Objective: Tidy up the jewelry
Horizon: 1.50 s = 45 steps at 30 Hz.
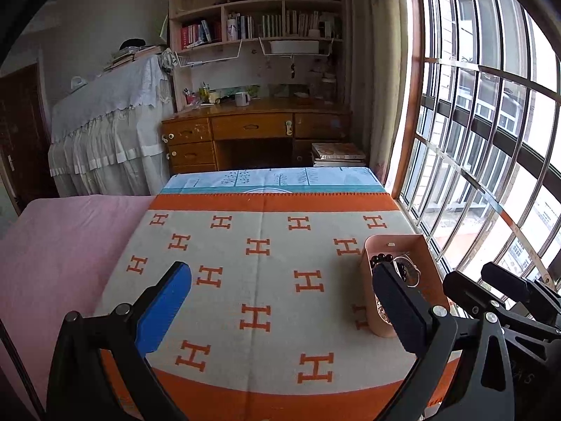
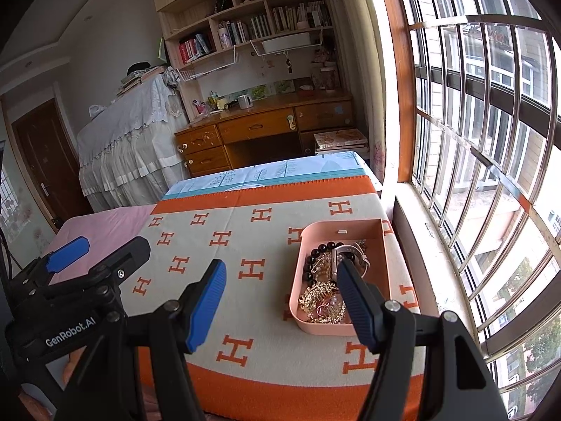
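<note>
A pink tray (image 2: 380,245) sits on the orange and grey H-patterned blanket (image 2: 252,242) near the window side. It holds a dark bead bracelet (image 2: 320,251), a watch (image 2: 350,251) and gold jewelry (image 2: 320,303). My right gripper (image 2: 280,275) is open and empty above the tray's near left edge. My left gripper (image 1: 282,273) is open and empty over the blanket, left of the tray (image 1: 426,256). The left gripper also shows in the right wrist view (image 2: 101,245), and the right gripper shows in the left wrist view (image 1: 505,280).
The blanket (image 1: 263,263) covers a bed with a pink sheet (image 1: 52,238) to the left. A barred window (image 2: 491,140) runs along the right. A wooden desk (image 1: 256,126) and bookshelves (image 1: 259,10) stand beyond the bed.
</note>
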Available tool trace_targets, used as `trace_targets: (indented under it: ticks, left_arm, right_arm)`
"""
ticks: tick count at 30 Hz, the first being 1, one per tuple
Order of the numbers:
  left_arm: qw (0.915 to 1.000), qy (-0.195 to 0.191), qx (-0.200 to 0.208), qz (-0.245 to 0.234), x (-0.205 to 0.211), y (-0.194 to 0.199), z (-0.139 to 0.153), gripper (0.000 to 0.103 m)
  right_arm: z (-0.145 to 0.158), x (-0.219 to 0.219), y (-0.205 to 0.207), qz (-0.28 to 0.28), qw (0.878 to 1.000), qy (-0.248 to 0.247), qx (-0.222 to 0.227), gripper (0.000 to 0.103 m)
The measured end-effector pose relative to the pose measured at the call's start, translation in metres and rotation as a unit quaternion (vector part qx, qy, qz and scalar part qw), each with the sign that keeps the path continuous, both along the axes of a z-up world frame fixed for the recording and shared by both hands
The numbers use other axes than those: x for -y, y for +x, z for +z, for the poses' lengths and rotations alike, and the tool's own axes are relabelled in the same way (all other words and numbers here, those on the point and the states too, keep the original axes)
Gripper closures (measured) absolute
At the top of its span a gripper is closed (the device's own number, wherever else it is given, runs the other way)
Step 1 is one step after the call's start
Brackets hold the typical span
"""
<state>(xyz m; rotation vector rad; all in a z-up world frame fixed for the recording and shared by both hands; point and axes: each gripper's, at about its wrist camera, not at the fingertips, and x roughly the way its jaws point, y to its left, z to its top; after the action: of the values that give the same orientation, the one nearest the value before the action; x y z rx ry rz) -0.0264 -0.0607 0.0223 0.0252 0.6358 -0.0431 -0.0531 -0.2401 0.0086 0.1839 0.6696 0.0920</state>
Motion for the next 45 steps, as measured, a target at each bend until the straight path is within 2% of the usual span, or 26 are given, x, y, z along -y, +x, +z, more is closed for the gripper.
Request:
trace_targets:
  ticks: [45]
  left_arm:
    - [0.9996,0.001,-0.026,0.009,-0.016,0.004,-0.016,0.001]
  right_arm:
    - [-0.017,-0.008,0.009,-0.001,1.000,-0.006,-0.024,0.037]
